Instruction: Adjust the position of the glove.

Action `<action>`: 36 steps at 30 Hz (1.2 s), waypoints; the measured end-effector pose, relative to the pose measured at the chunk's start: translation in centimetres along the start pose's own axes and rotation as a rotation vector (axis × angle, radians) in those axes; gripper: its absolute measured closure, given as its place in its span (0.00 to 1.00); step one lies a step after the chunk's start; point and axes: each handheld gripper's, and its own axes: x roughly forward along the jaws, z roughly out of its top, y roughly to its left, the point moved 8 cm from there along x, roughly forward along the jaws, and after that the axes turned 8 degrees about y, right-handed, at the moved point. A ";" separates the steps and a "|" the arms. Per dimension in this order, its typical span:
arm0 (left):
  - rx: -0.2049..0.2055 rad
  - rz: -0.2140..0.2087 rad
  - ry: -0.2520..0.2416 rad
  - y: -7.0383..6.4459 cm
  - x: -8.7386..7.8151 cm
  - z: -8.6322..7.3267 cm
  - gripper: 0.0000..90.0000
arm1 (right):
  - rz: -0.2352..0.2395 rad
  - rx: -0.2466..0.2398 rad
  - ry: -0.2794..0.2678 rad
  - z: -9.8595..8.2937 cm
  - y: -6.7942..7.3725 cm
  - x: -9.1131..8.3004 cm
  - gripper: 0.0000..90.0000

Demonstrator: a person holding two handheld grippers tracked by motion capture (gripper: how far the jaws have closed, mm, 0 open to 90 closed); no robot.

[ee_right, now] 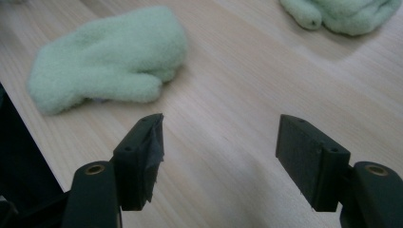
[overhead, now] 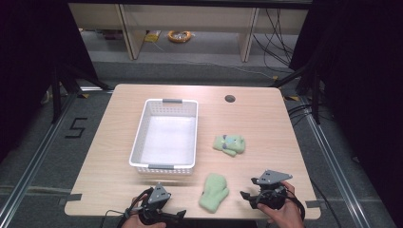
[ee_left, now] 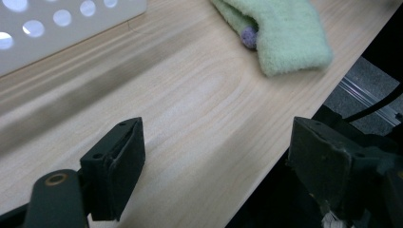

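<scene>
While the left gripper (overhead: 179,215) waits at the table's (overhead: 114,137) near edge with its jaws spread wide and nothing between them, a white basket (overhead: 164,135) stands just beyond it. One green mitten (overhead: 214,191) lies flat between the two grippers, another (overhead: 229,144) farther back. At the right, the right gripper (overhead: 244,194) gapes empty too, pointing toward the near mitten.

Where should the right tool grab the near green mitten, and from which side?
Grip the near mitten across its cuff end, probably coming down from above with the right tool. It lies flat on the table, so a side approach gets little to bite. The cuff is narrower than the palm, clear of the thumb, and the jaws stand open.
</scene>
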 end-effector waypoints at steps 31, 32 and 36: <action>0.129 -0.039 -0.031 -3.9 2.7 3.7 0.41 | 0.085 -0.118 -0.042 6.9 2.0 2.4 0.68; 0.150 -0.040 -0.019 -3.9 2.8 3.8 0.42 | 0.089 -0.120 -0.036 7.0 2.1 2.6 0.69; 0.147 -0.044 -0.021 -3.9 3.5 4.4 0.44 | 0.099 -0.140 -0.013 7.5 2.4 3.5 0.72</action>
